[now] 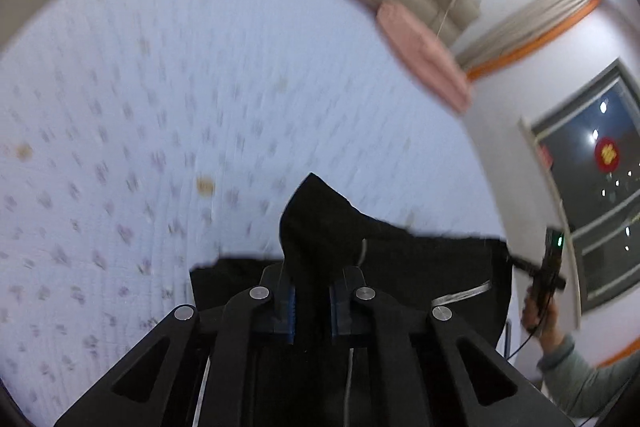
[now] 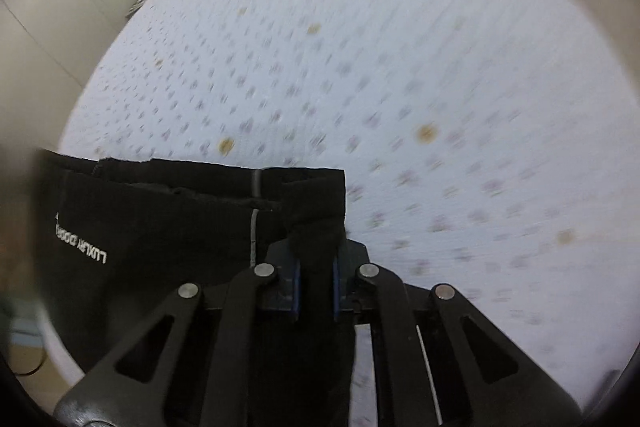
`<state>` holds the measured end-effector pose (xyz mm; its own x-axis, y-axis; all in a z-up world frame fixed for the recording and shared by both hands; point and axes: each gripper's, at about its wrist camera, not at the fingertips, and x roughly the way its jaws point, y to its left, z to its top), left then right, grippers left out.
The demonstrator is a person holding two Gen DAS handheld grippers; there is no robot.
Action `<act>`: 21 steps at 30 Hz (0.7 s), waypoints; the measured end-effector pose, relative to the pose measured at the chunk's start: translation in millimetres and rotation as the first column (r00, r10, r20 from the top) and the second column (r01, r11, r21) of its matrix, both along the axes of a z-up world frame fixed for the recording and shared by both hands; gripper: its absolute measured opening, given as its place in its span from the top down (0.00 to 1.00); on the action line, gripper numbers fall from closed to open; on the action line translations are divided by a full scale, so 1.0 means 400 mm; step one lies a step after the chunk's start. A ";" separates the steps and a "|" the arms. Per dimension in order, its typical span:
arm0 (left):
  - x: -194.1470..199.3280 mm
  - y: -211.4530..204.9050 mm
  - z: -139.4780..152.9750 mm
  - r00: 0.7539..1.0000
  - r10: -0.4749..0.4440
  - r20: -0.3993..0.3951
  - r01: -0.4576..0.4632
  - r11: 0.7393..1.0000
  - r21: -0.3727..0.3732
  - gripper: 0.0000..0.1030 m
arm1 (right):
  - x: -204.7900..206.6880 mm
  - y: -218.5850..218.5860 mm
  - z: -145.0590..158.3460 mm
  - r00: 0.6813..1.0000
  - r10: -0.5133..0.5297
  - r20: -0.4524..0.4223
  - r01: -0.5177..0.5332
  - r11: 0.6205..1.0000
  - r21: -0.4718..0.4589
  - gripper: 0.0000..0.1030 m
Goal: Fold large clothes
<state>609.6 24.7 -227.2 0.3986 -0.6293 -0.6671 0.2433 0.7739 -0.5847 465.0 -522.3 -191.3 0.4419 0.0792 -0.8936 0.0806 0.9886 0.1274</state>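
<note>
Black garment [image 1: 420,267] held over bed [image 1: 200,87], at 6 o'clock in both views, both grippers' [image 1: 312,301] [image 2: 316,285] jaws pinching an edge. Best lowered level, edge taut, avoiding creases.

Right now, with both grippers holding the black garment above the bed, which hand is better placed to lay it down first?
Neither clearly. The left gripper and right gripper both clamp the garment, stretched between them over the bed. Lowering them together looks best.
</note>
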 end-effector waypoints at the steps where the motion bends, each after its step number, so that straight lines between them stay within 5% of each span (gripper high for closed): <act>1: -0.004 0.006 0.037 1.000 0.004 0.031 -0.004 1.000 -0.021 0.89 | -0.005 0.007 0.040 1.000 -0.003 0.031 0.005 0.999 -0.043 0.93; 4: 0.013 0.003 0.114 0.994 0.020 0.106 -0.020 1.000 0.002 0.89 | 0.026 0.031 0.118 0.994 0.001 0.107 0.013 0.992 -0.127 0.93; 6: 0.045 -0.003 0.100 0.993 0.058 0.107 -0.064 0.996 0.059 0.89 | 0.070 0.039 0.128 0.992 -0.010 0.129 0.027 0.991 -0.129 0.92; 11: 0.139 -0.017 -0.167 0.984 0.140 -0.108 -0.111 0.965 0.238 0.89 | 0.227 0.090 -0.053 1.000 -0.019 0.011 0.020 0.984 -0.179 0.92; 15: 0.151 -0.045 -0.313 0.970 0.133 -0.202 -0.073 0.957 0.280 0.84 | 0.264 0.107 -0.233 0.991 -0.011 -0.131 -0.019 0.975 -0.221 0.91; 20: 0.158 -0.056 -0.292 0.976 0.123 -0.180 -0.058 0.943 0.329 0.73 | 0.256 0.124 -0.290 0.989 -0.008 -0.151 -0.034 0.960 -0.276 0.88; 21: 0.166 -0.048 -0.279 0.977 0.124 -0.173 -0.058 0.937 0.345 0.62 | 0.255 0.126 -0.288 0.988 -0.016 -0.153 -0.028 0.960 -0.280 0.87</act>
<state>676.0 5.6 -339.0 0.2894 -0.3223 -0.9013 0.0732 0.9463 -0.3148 567.1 -472.0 -306.4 0.2991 -0.1818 -0.9367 0.0714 0.9832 -0.1680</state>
